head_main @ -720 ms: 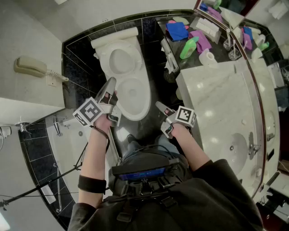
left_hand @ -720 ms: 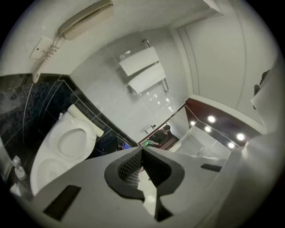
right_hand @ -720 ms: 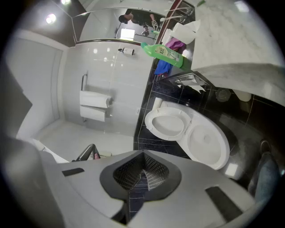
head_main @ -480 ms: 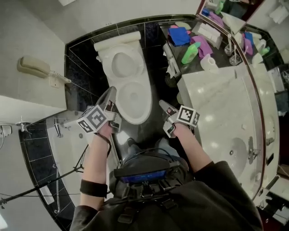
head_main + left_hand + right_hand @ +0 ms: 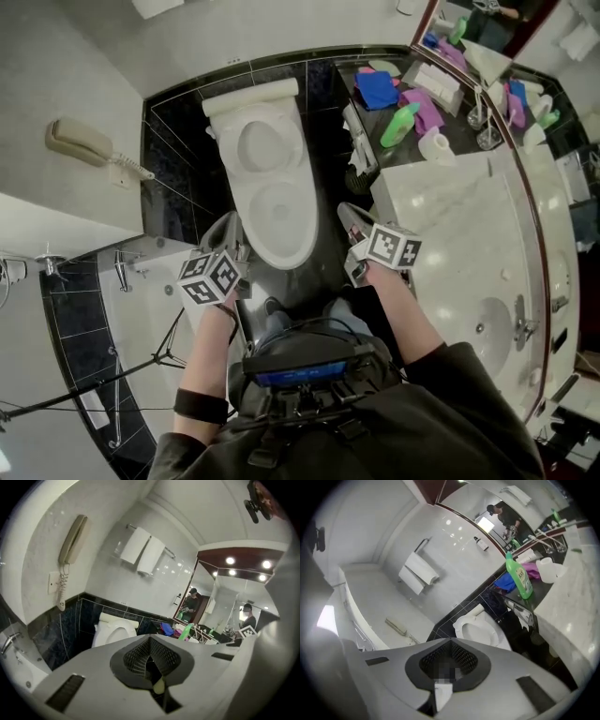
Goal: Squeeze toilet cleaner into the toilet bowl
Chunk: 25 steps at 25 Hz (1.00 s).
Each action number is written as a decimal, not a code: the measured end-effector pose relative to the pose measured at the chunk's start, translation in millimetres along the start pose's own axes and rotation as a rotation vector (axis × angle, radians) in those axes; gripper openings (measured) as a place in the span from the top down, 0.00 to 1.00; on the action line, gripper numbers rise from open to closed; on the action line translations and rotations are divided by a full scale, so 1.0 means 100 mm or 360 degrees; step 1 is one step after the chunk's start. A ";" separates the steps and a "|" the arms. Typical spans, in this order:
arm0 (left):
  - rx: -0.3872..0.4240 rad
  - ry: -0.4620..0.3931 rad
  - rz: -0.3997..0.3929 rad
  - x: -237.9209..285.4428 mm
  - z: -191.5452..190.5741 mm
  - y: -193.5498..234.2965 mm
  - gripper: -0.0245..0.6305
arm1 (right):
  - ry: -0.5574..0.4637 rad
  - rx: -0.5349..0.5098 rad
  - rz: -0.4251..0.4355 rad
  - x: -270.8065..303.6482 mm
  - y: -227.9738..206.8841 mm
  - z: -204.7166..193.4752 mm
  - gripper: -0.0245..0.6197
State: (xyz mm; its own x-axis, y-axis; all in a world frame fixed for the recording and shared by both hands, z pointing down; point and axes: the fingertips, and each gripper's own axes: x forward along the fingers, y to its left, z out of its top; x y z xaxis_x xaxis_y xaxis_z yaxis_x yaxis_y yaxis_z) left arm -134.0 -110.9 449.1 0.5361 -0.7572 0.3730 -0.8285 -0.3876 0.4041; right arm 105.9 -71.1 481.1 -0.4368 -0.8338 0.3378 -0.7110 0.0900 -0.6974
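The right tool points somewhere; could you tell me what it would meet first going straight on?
Probably the toilet; depth is unclear, so it could instead reach the dark tiles behind it.

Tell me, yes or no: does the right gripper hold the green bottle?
No: the green bottle stands on the dark counter, apart from the right gripper, whose jaws are shut on nothing.

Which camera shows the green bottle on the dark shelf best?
The right gripper view: the green bottle stands large, label visible. The head view shows the bottle small from above; the left gripper view only a green sliver.
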 end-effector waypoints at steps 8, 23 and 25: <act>0.0409 -0.0004 0.0239 -0.17 -0.12 0.33 0.96 | 0.0068 -0.0893 -0.0248 0.01 0.08 0.07 0.96; 0.0549 0.0019 0.0210 -0.29 -0.39 0.41 0.96 | 0.0106 -0.1084 -0.0327 0.00 0.06 -0.18 0.95; 0.0577 0.0025 0.0165 -0.25 -0.39 0.34 0.95 | 0.0094 -0.1073 -0.0328 -0.03 0.07 -0.16 0.95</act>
State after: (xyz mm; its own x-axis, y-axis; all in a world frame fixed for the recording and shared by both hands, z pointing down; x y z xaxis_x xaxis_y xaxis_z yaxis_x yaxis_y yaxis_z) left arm -169.3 -84.2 486.0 0.4464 -0.7952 0.4103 -0.8804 -0.4723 0.0425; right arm 93.5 -59.7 485.8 -0.2722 -0.8408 0.4679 -0.9604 0.2673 -0.0784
